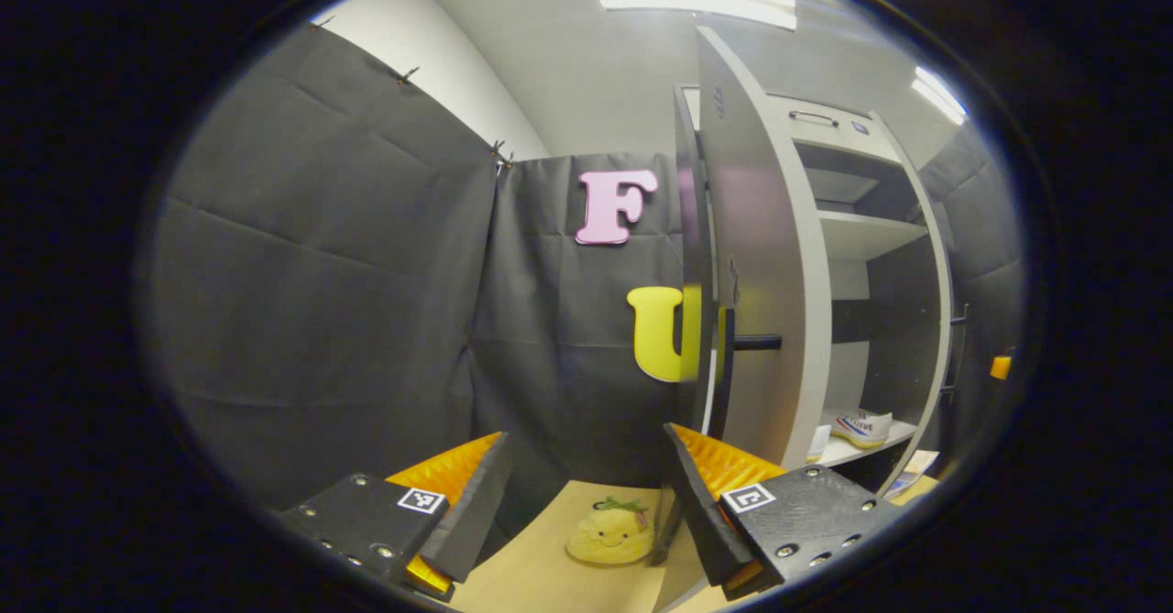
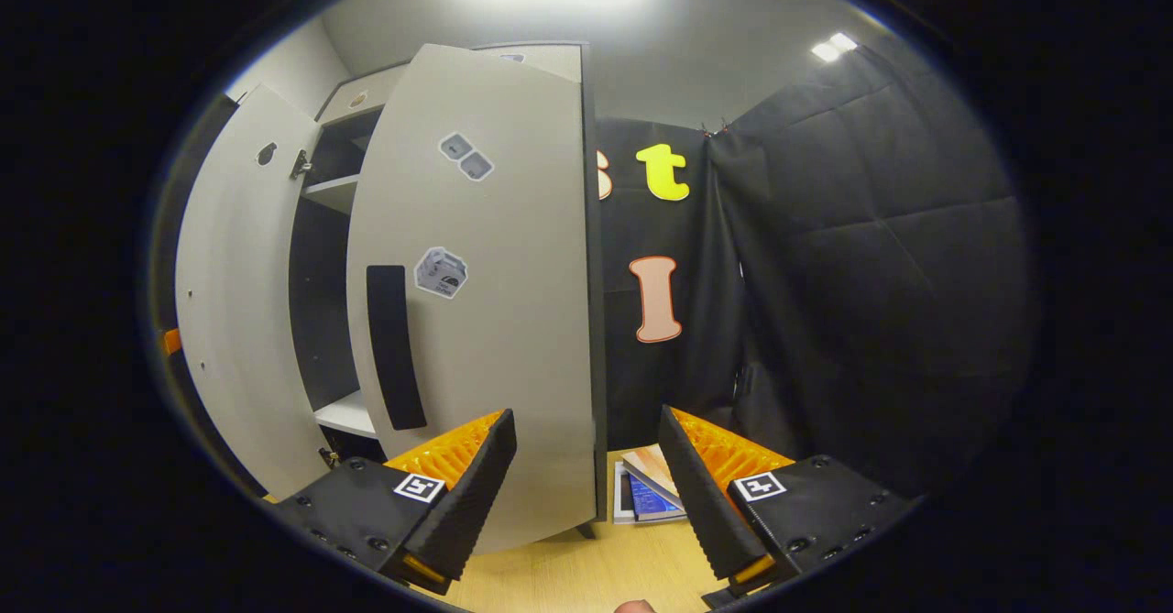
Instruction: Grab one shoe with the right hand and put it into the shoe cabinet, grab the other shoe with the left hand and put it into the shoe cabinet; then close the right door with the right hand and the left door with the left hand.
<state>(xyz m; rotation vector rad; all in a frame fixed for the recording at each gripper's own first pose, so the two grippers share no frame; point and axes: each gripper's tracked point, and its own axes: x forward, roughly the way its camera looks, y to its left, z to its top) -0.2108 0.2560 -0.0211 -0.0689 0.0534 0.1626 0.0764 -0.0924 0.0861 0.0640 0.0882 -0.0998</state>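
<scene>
My pale grey shoe cabinet (image 1: 861, 237) has dark inner walls, white shelves and a black bar handle (image 2: 396, 347) on its grey right door (image 2: 495, 320). A white canvas shoe (image 1: 860, 427) carries red-and-blue trim. A yellow plush toy (image 1: 610, 534) rests on my tan wooden floor (image 2: 586, 567).

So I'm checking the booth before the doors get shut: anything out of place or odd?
Mostly tidy. Both cabinet doors, the left door and the right door, stand ajar, and a shoe sits upright on the bottom shelf. The odd thing is a yellow plush toy lying on the floor by the cabinet.
</scene>
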